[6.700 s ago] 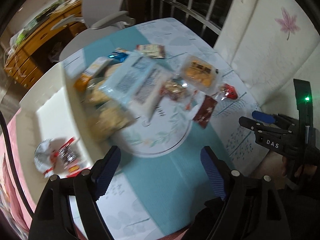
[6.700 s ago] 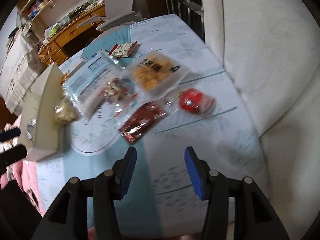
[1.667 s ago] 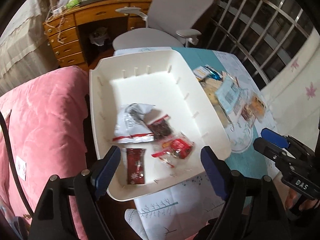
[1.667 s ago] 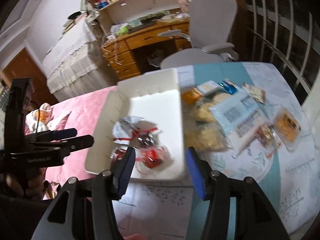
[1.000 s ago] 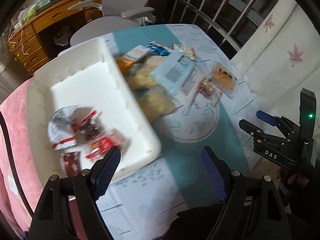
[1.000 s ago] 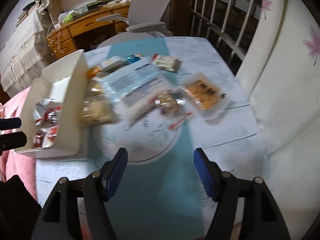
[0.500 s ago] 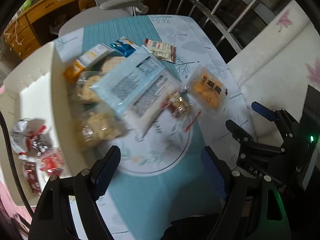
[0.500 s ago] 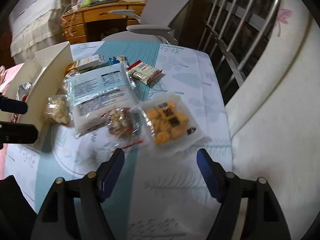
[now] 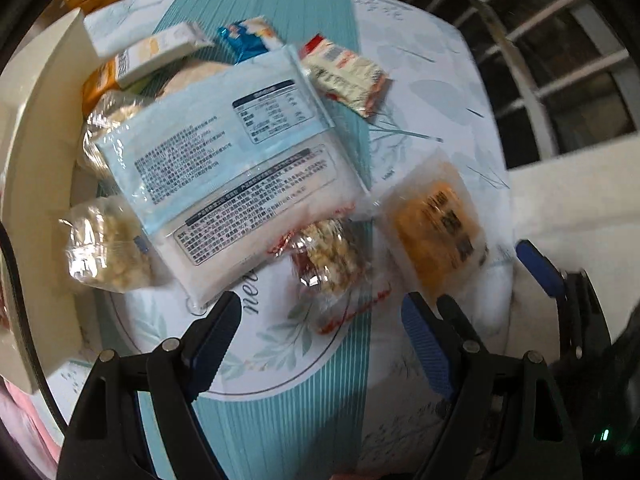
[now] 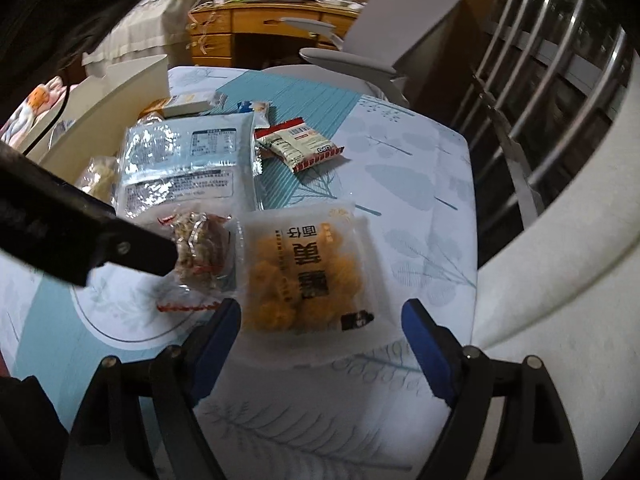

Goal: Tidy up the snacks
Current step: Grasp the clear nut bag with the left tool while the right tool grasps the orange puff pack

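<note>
Snack packs lie on the patterned tablecloth (image 9: 288,408). My left gripper (image 9: 320,340) is open and empty, pointing down just short of a small clear nut packet (image 9: 328,264) with red trim. Beside it are a large white-and-blue pack (image 9: 240,168) and an orange snack pack (image 9: 436,232). My right gripper (image 10: 320,340) hangs over the near edge of the orange snack pack (image 10: 308,276). Its jaws are opening and its pads touch nothing. One of the left gripper's fingers (image 10: 132,252) reaches in over the nut packet (image 10: 200,248).
A white bin (image 9: 36,200) stands left of the pile, next to clear bags of puffed snacks (image 9: 104,252). A red-and-white packet (image 10: 296,144), a blue packet (image 9: 244,36) and a flat box (image 9: 156,56) lie farther back. A grey chair (image 10: 384,40), window bars and a white cushion (image 10: 560,280) border the table.
Both views have swung from the white bin to the snack pile and dropped closer to the table. The right jaws stand wider than a second ago.
</note>
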Motion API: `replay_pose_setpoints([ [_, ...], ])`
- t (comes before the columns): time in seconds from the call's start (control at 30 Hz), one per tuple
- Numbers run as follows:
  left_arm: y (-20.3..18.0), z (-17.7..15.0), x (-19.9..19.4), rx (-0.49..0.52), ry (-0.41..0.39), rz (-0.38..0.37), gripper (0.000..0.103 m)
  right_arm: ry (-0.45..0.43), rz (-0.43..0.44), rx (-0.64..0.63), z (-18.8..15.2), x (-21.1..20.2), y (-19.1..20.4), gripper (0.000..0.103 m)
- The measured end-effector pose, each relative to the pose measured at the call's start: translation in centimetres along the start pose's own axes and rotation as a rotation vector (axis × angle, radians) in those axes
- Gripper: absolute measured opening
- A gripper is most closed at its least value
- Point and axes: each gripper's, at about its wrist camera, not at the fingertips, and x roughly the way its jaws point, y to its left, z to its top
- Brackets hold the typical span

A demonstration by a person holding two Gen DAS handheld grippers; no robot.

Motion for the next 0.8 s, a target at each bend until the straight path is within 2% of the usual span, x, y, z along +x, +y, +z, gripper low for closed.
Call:
replay_pose_setpoints([
  [0.13,0.2,0.8,1.5,-0.077,0.006,0.012,0.081,-0.030,0.054,-0.025,-0.1,0.8,-0.4,0.083],
  [0.2,0.1,1.0,2.0,-0.105,0.006,0.015,0.077,-0.027,0.063,-0.040,0.0,1.5,-0.4,0.083],
  [0.27,0.1,1.3,2.5,-0.129,0.004,0.024,0.066,-0.024,0.080,-0.034,0.0,2.2,-0.4,0.083],
  [0.4,0.1,1.5,3.8,-0.162,0.033,0.024,0.058,-0.035,0.117,0.013,0.1,2.7,-0.6,0.083],
  [0.53,0.1,1.4,4.7,-0.184,0.049,0.007,0.043,-0.024,0.165,0.109,-0.3,3.3,-1.4,0.084],
  [0.67,-0.1,1.4,5.1,-0.183,0.035,-0.009,0.041,-0.022,0.170,0.116,-0.5,3.2,-1.3,0.084],
  [0.8,-0.3,1.3,5.0,-0.156,0.030,-0.027,0.039,-0.006,0.130,0.048,-0.8,3.3,-0.1,0.087],
])
